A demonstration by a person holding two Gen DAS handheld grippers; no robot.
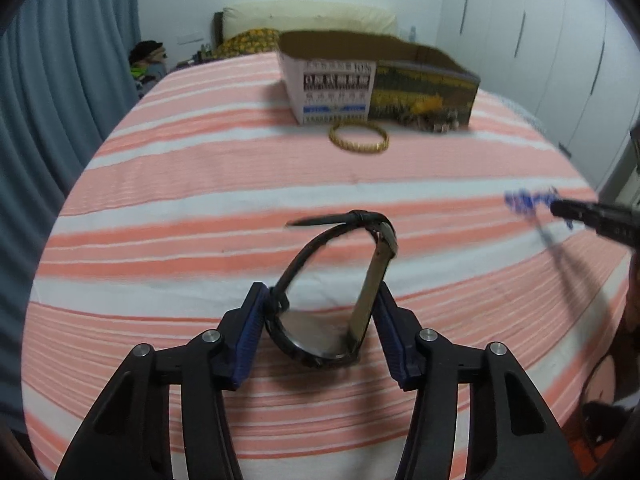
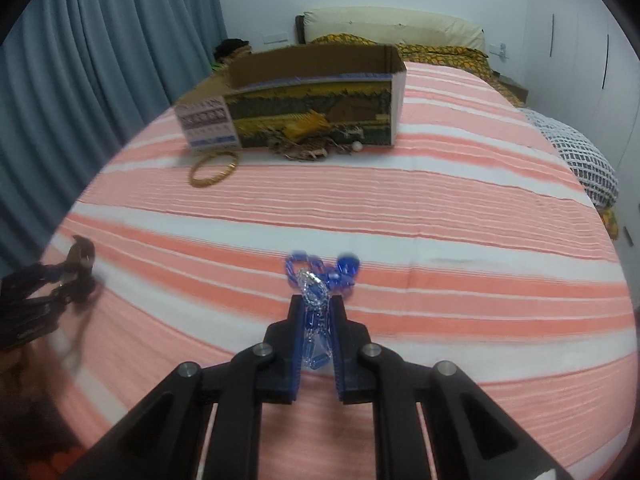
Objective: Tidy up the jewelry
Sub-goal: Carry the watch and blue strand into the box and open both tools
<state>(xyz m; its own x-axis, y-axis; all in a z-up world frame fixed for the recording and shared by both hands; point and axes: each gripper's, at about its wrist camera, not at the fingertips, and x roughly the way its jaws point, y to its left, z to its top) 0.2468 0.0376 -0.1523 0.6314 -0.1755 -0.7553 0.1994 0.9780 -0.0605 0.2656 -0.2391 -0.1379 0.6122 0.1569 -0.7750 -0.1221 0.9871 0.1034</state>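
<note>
My left gripper [image 1: 320, 300] is shut on a black wristwatch [image 1: 320, 336], its strap looping up between the fingers, just above the striped bedspread. My right gripper [image 2: 317, 304] is shut on a blue bead necklace [image 2: 320, 280], whose beads bunch ahead of the fingertips. The necklace also shows in the left wrist view [image 1: 528, 200] at the right edge. An open cardboard box [image 1: 376, 80] stands further up the bed; it also shows in the right wrist view [image 2: 304, 100]. A gold bangle [image 1: 359, 137] lies in front of the box, and it also shows in the right wrist view [image 2: 214, 168].
A heap of small brown jewelry [image 2: 312, 148] and a white bead [image 2: 357, 146] lie against the box front. Pillows [image 2: 392, 28] are at the bed's head. Blue curtains [image 2: 100, 60] hang on the left, white wardrobes [image 1: 560, 60] on the right. A checked cloth [image 2: 580, 156] lies at the bed's right edge.
</note>
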